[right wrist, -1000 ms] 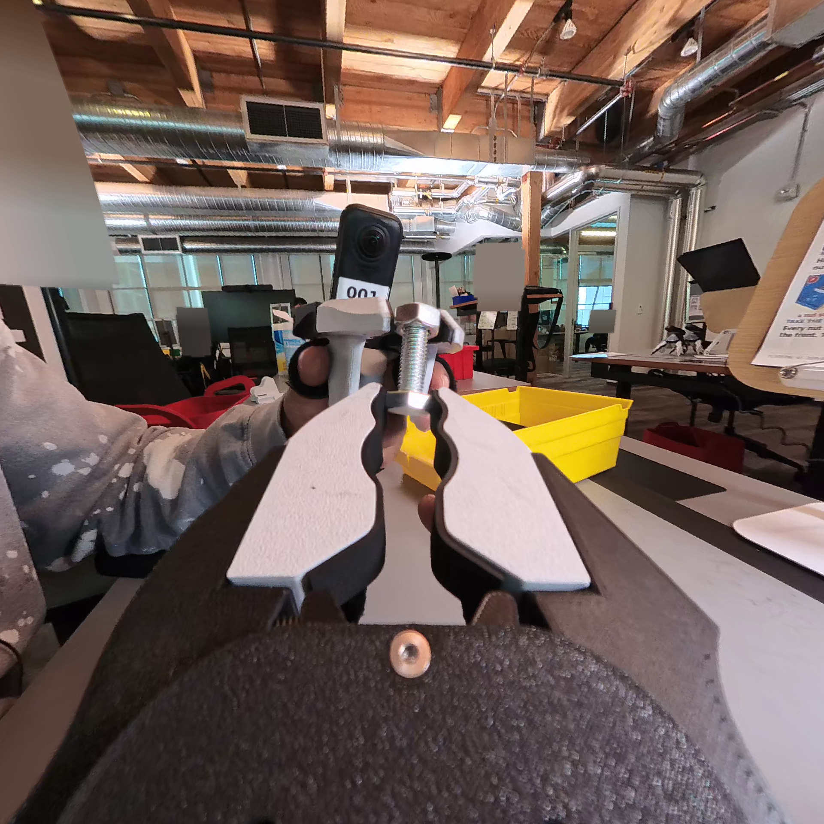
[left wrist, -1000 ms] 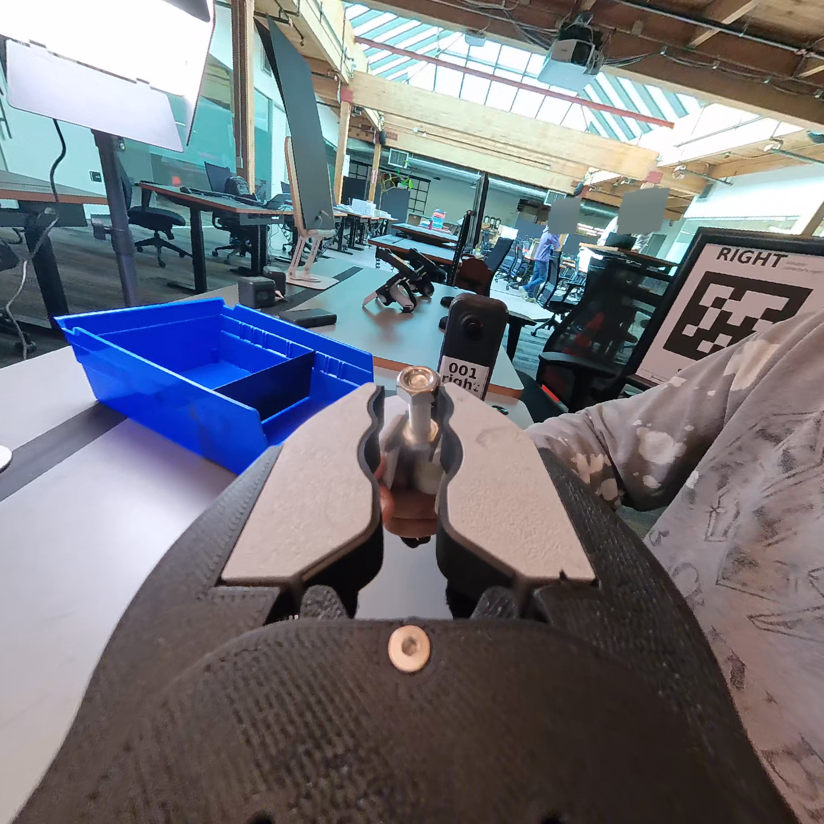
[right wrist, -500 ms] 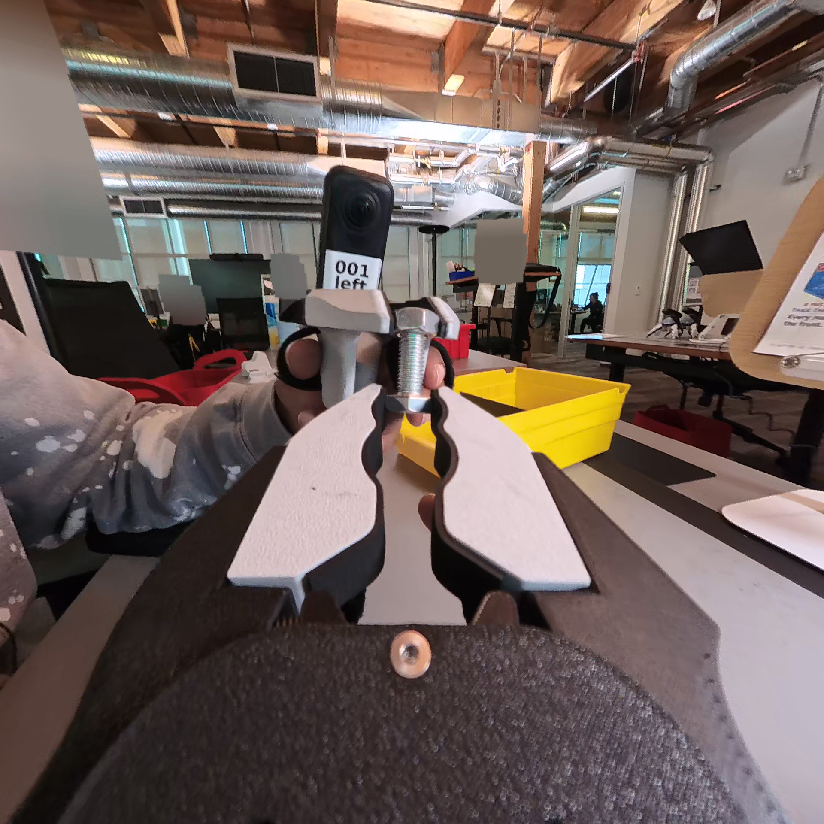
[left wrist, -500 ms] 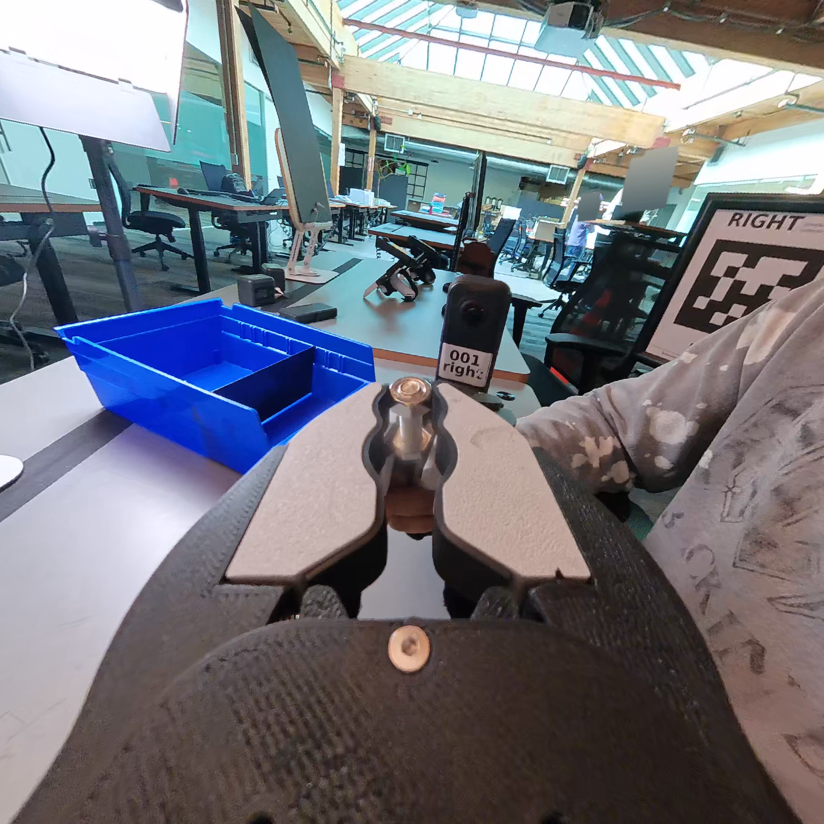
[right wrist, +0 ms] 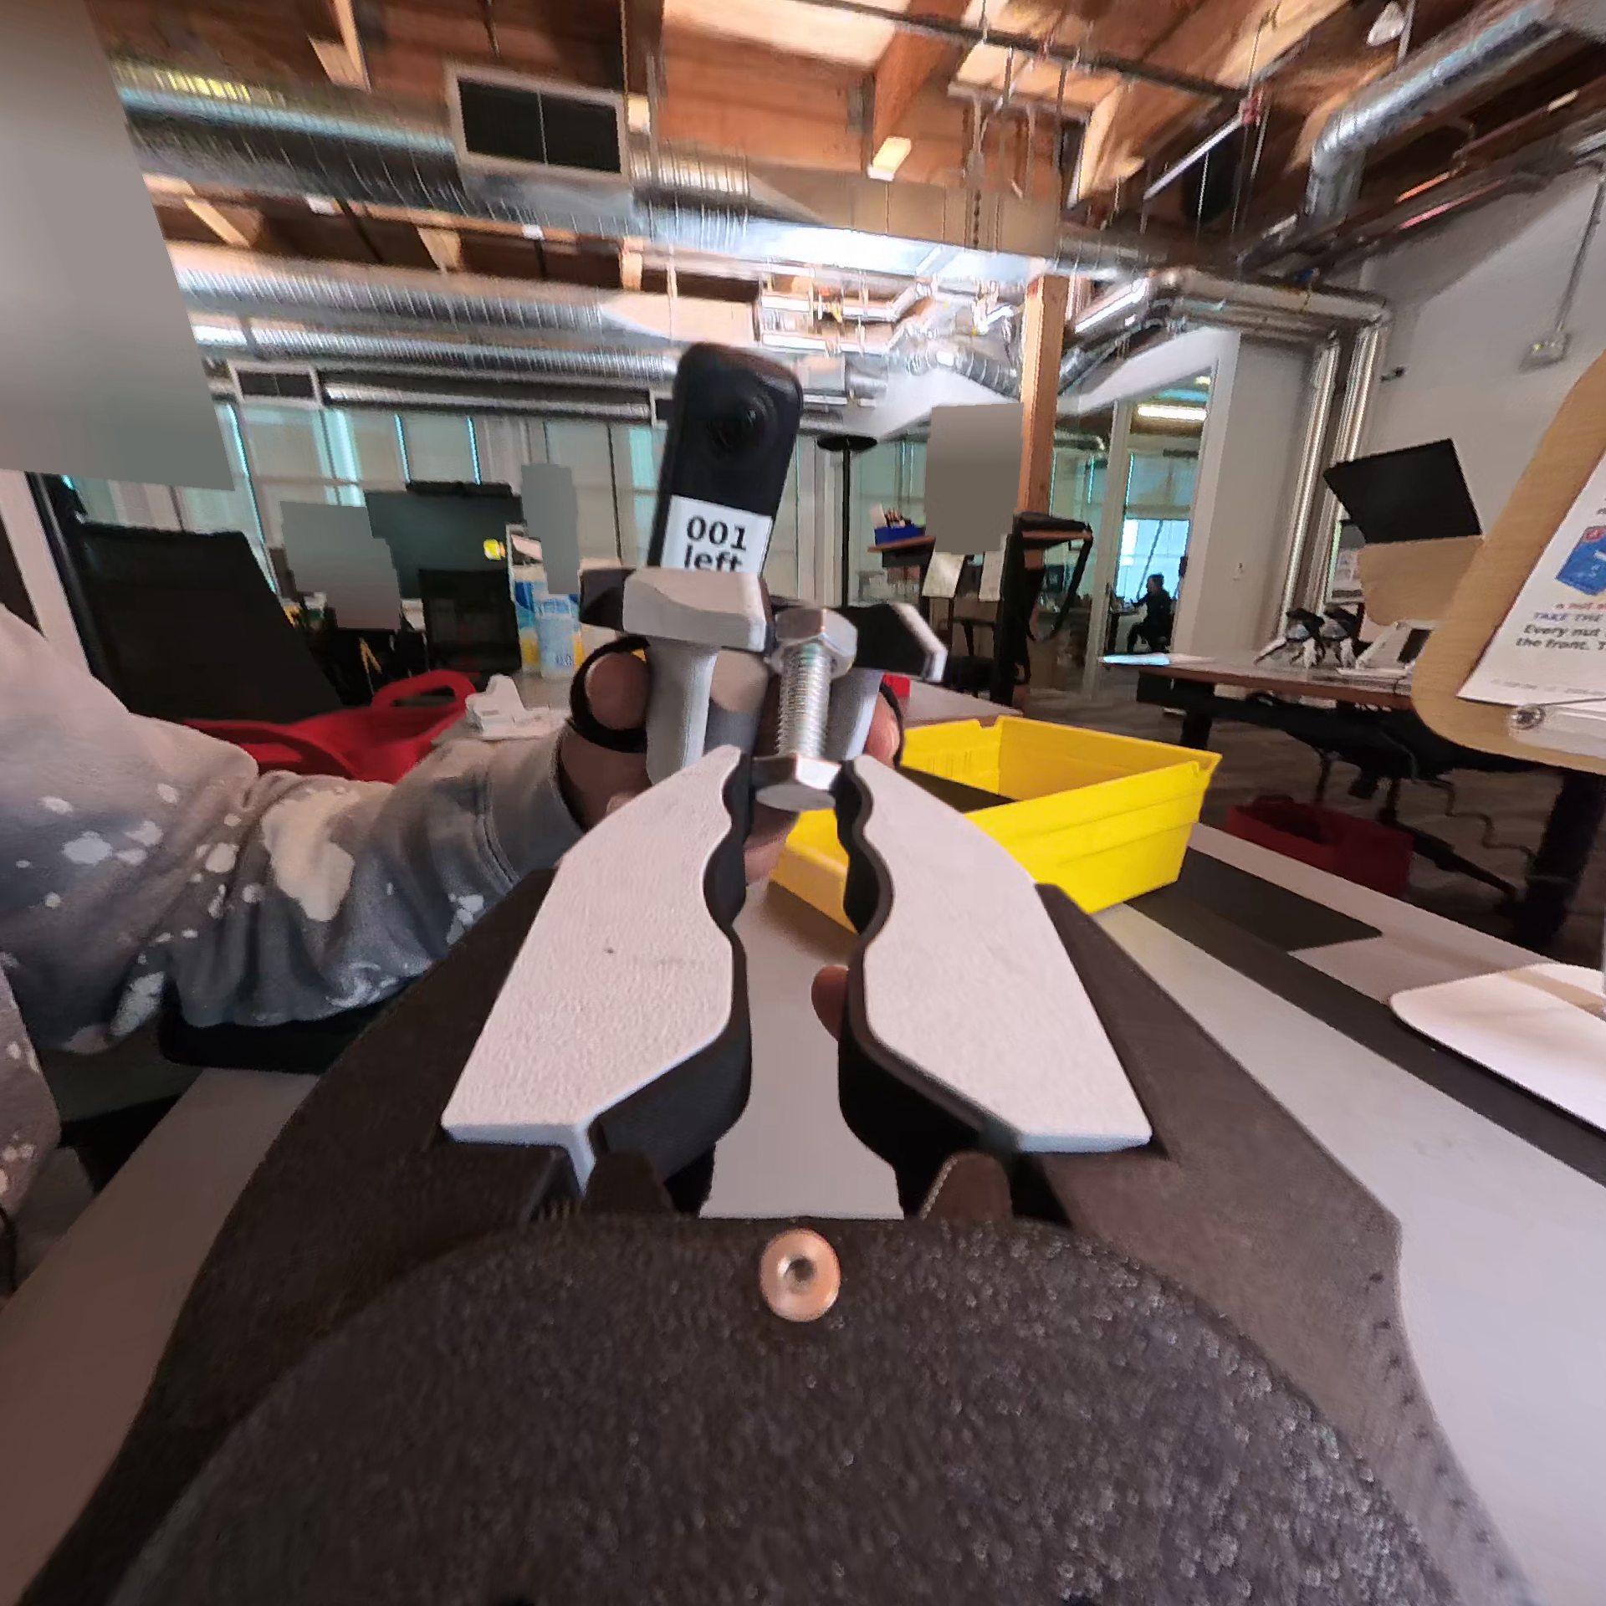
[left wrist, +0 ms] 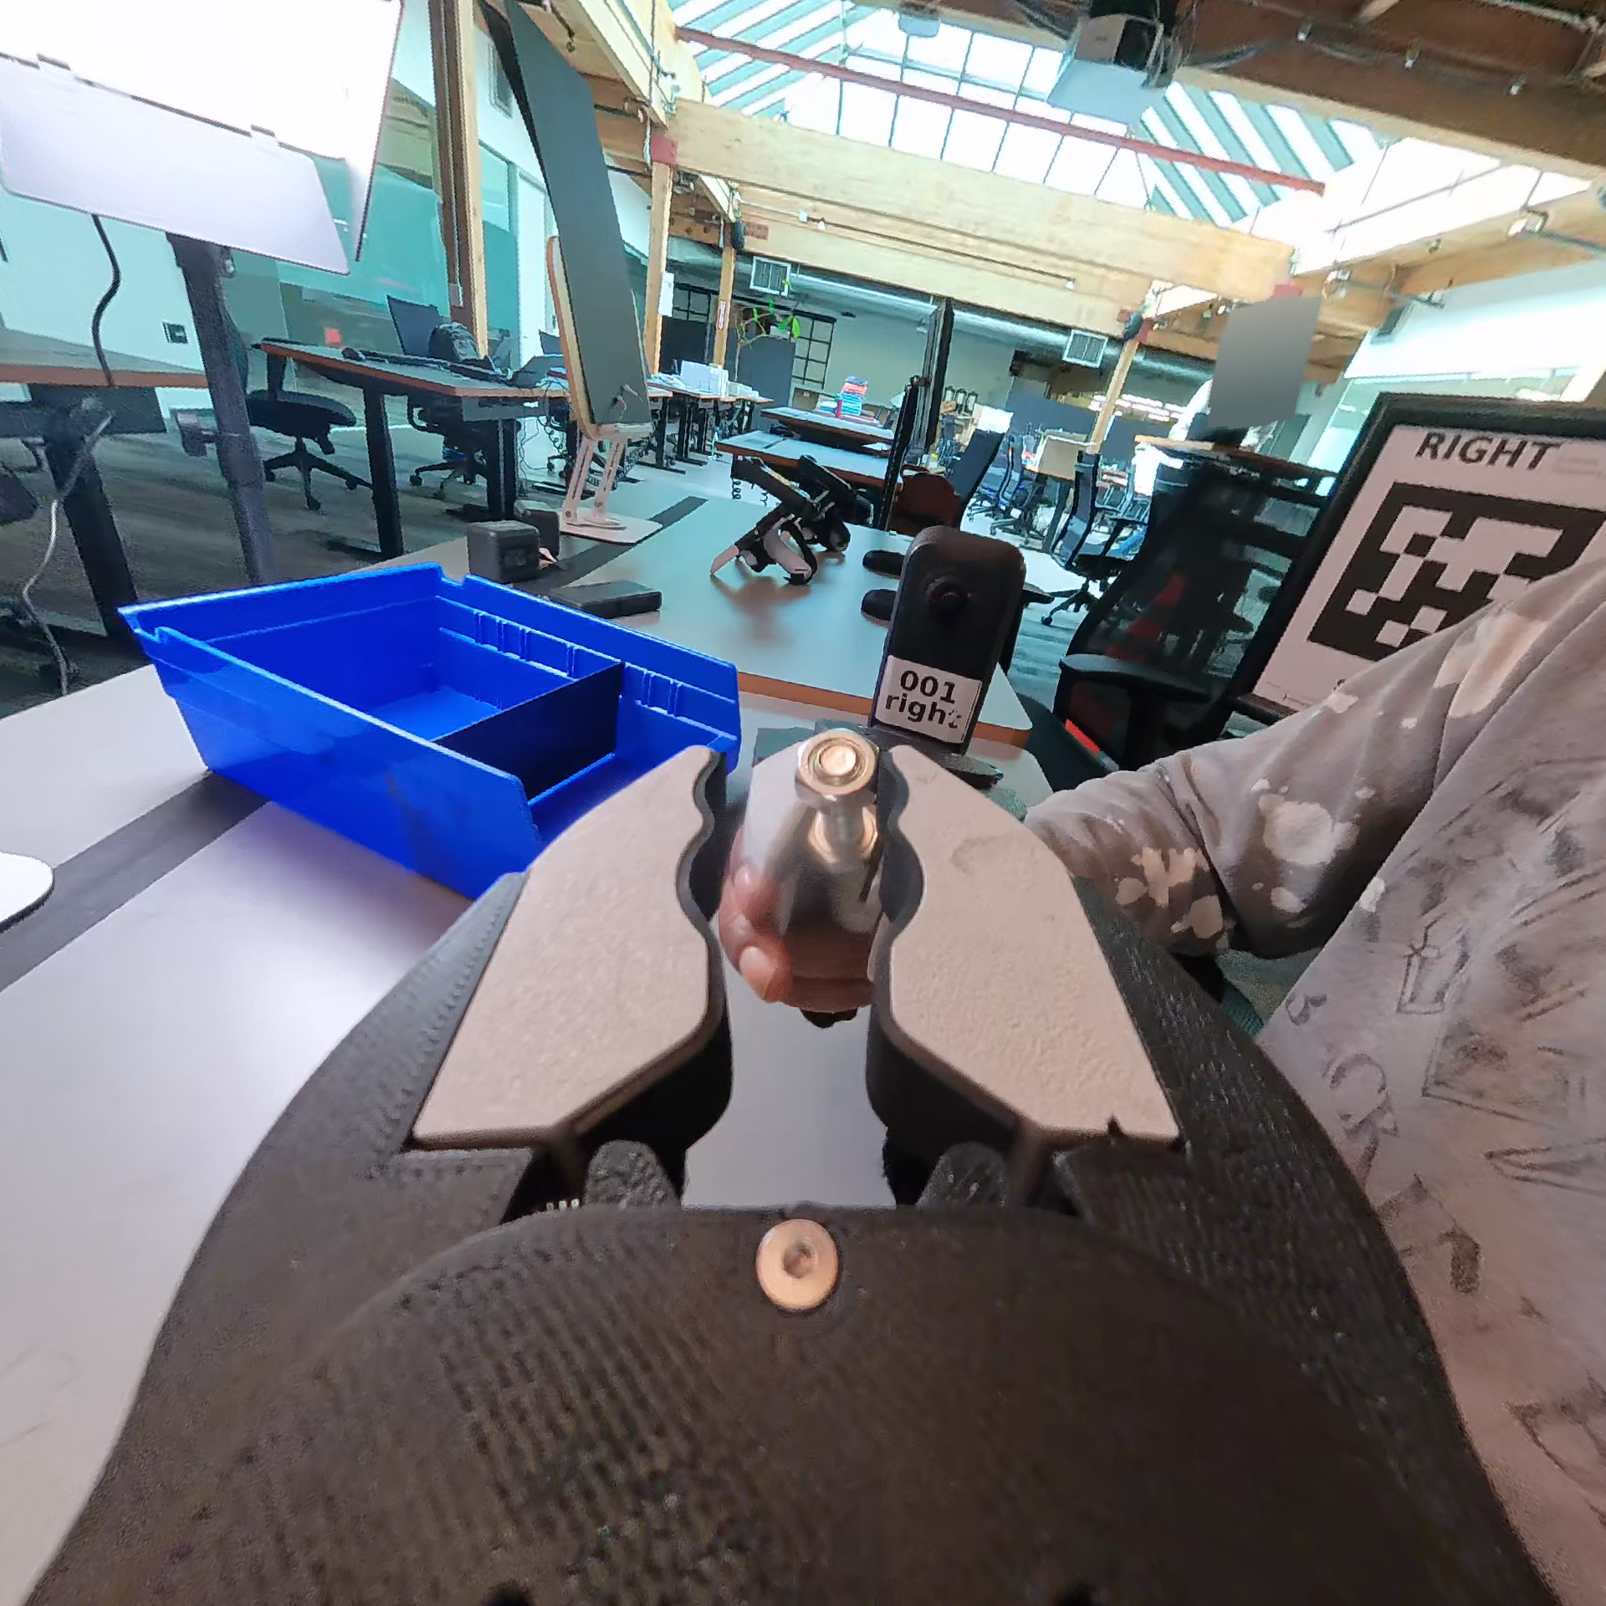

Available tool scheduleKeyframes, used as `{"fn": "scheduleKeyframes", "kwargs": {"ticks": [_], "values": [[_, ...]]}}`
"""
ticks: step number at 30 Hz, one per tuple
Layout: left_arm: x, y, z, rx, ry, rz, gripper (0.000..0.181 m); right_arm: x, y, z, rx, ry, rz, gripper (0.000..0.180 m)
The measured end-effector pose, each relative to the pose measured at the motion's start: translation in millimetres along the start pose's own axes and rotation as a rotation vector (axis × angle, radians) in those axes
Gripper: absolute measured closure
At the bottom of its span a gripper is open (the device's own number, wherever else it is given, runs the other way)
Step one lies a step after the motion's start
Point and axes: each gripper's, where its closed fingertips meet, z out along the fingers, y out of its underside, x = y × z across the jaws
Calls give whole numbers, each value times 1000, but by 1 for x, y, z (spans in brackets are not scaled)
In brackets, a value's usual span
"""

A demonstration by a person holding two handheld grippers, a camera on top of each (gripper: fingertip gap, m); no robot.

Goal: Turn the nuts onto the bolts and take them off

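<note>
A silver bolt stands upright between my two grippers, above the grey table. My right gripper is shut on the bolt's hex head at the bottom. My left gripper is shut on the hex nut at the bolt's other end. In the left wrist view the bolt's tip shows in the nut's middle. In the right wrist view the nut sits at the top of the thread, between the left gripper's fingers. The right gripper's fingers show below the nut in the left wrist view.
An empty blue bin with a divider stands on the table to the left. A yellow bin stands behind the bolt on the right. The person's spotted grey sleeves reach in from the side. A white stand base lies at the right edge. Both grippers' tips are close together, under 4 cm apart.
The bolt has tipped so its nut end now faces the left camera, and the left gripper has tilted with it. Both grippers have stayed shut on the bolt and nut.
</note>
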Motion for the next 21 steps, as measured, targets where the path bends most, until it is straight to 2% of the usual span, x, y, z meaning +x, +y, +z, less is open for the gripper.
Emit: {"fn": "scheduleKeyframes", "kwargs": {"ticks": [4, 6, 10, 21], "values": [[-2, 0, -1, -2, -31, 33, 153, 7, -11, -7, 68, 2, 33, 162], [1, 0, 0, -1, -12, 14, 160, 8, -11, -7, 68, 10, 33, 161], [0, 2, 2, -9, -8, -16, 161, 9, -8, -5, 48, 25, 25, 161], [-5, 15, 8, -96, -95, 99, 161, 18, 29, 3, -213, 144, -108, 162]]}}
